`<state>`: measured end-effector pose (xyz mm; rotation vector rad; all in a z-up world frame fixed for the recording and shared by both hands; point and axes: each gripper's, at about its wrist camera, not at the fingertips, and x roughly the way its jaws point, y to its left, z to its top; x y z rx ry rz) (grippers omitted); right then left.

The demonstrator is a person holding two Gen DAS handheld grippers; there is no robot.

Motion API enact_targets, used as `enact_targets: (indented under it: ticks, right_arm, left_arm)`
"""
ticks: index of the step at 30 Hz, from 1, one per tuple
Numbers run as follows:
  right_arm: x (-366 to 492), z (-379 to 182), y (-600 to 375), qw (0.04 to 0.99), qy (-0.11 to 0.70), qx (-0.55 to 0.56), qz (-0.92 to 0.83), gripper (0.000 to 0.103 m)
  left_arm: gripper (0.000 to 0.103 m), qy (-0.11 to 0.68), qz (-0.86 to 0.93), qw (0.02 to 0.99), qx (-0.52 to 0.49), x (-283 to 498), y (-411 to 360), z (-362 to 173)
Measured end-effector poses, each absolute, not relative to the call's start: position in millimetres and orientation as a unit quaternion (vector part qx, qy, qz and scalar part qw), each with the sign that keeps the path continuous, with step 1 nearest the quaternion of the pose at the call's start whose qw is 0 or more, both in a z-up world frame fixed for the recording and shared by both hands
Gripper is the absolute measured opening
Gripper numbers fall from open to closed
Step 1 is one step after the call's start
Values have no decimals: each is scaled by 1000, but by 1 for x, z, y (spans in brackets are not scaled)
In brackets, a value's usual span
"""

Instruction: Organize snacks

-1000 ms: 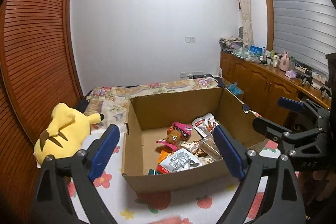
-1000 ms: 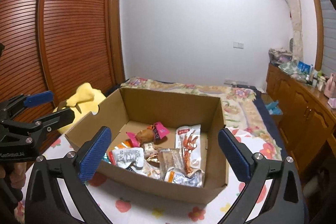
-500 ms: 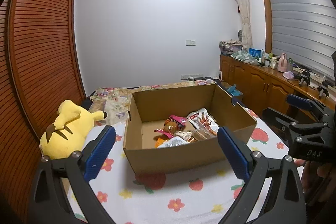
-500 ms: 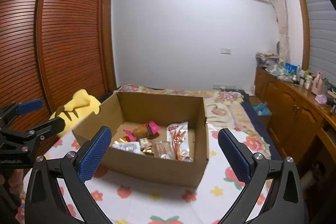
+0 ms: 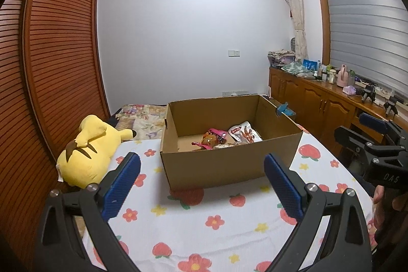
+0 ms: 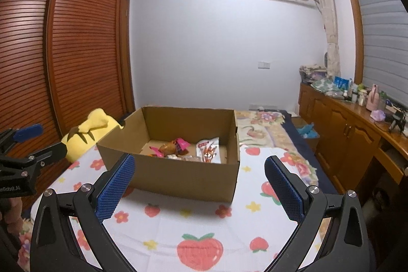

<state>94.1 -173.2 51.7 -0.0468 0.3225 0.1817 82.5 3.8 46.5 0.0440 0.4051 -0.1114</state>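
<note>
An open cardboard box [image 5: 224, 165] [image 6: 178, 177] stands on a bed with a strawberry and flower sheet [image 5: 199, 216]. Inside lie several snack packets: a pink-wrapped one [image 5: 213, 138] [image 6: 176, 145] and a white packet with red print [image 5: 243, 133] [image 6: 207, 149]. My left gripper [image 5: 201, 185] is open, held back from the box's near wall with nothing between its blue pads. My right gripper [image 6: 199, 185] is open too, also short of the box and empty. Each gripper shows at the edge of the other's view.
A yellow plush toy [image 5: 86, 149] [image 6: 89, 129] lies left of the box against the slatted wooden wardrobe [image 5: 46, 83]. A wooden cabinet [image 5: 323, 103] with clutter runs along the right wall. A folded floral quilt [image 6: 265, 126] lies behind the box.
Both grippers have pulled back and away from the box, so it now looks smaller and farther off. Both stayed open and empty throughout.
</note>
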Motion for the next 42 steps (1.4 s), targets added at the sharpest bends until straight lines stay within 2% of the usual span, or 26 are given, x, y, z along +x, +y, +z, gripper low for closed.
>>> enact_targets:
  ticks: [15,42]
  right_arm:
    - [66,48,-178,984,152,-19,89,103]
    - [63,45,-184,984,154,-9,87,103]
  left_arm:
    - [98,198,-58,978,21,60,-1,44]
    - [99,198,-59,978,17,56,-2,41]
